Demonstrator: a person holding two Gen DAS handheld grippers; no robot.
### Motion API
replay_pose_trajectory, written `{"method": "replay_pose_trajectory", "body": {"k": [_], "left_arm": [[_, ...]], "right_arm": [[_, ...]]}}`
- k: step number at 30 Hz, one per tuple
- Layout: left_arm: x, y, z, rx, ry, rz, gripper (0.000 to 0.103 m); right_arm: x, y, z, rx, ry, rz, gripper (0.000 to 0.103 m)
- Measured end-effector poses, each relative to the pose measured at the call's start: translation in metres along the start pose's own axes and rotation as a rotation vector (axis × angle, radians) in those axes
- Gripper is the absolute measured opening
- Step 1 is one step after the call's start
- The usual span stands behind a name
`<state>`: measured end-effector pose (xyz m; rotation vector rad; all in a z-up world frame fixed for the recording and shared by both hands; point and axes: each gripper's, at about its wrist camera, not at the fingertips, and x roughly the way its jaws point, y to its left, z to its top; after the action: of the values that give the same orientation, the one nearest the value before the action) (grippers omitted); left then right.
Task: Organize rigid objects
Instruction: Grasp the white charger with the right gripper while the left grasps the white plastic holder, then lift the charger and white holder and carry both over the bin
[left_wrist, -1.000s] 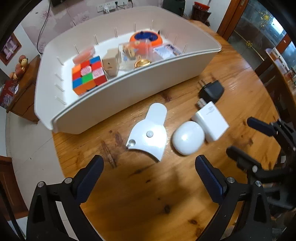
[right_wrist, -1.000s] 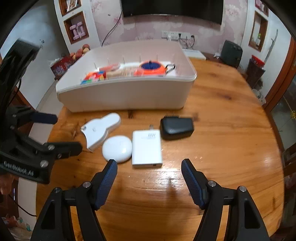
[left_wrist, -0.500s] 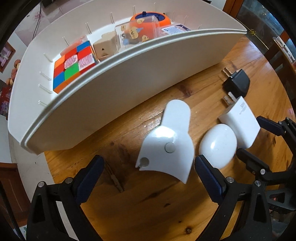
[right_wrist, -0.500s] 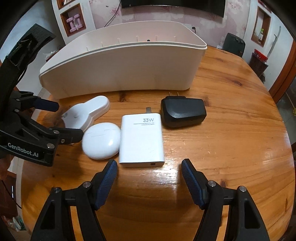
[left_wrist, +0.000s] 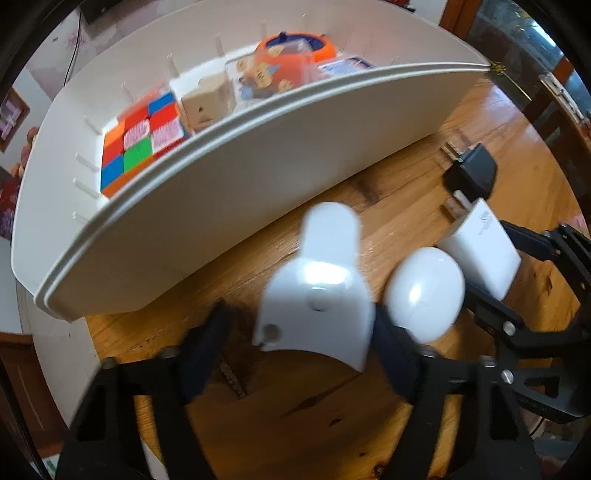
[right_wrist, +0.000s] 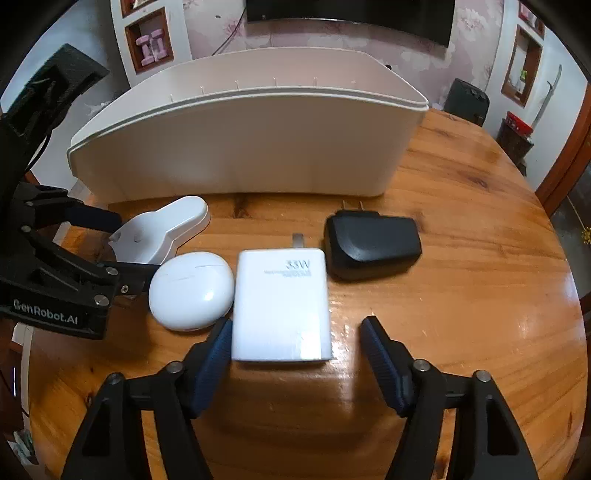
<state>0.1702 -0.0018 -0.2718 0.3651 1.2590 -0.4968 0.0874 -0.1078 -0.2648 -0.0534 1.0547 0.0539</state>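
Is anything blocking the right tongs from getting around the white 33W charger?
Nothing blocks the right tongs; their jaws, just closing, straddle the white rectangular 33W charger. One finger squeezes beside the white oval earbud case, which sits tight against the charger's side.

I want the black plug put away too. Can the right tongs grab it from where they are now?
Probably not yet. The right tongs sit around the white charger, which lies in front of the black plug. Nothing covers the plug, so they could likely reach it afterwards.

glossy varnished wood table (right_wrist: 480, 295), smooth white plastic charger (right_wrist: 280, 306), matt blk adapter (right_wrist: 373, 247).
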Motion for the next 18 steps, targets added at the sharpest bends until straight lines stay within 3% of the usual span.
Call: {"method": "replay_pose_trajectory", "body": {"k": [2,3,11,18], "left_arm": [[0.000,-0.008,-0.001,0.016,-0.003,0.010,0.062],[0.000,-0.008,-0.002,0.012,-0.004,0.008,0.062],[-0.011,-0.006,-0.016,-0.024,-0.014,-0.001,0.061],[-0.055,0.001,-0.026,-0.051,-0.055,-0.028,0.060]], "right_arm": [[0.000,0.003,0.003,-0.014,-0.011,0.011,0.048],[-0.001,0.007,0.003,-0.023,-0.015,0.012,0.047],[-0.005,0.012,0.006,-0.005,-0.003,-0.008,0.047],[-0.029,0.009,0.005,0.048,-0.016,0.000,0.047]]}}
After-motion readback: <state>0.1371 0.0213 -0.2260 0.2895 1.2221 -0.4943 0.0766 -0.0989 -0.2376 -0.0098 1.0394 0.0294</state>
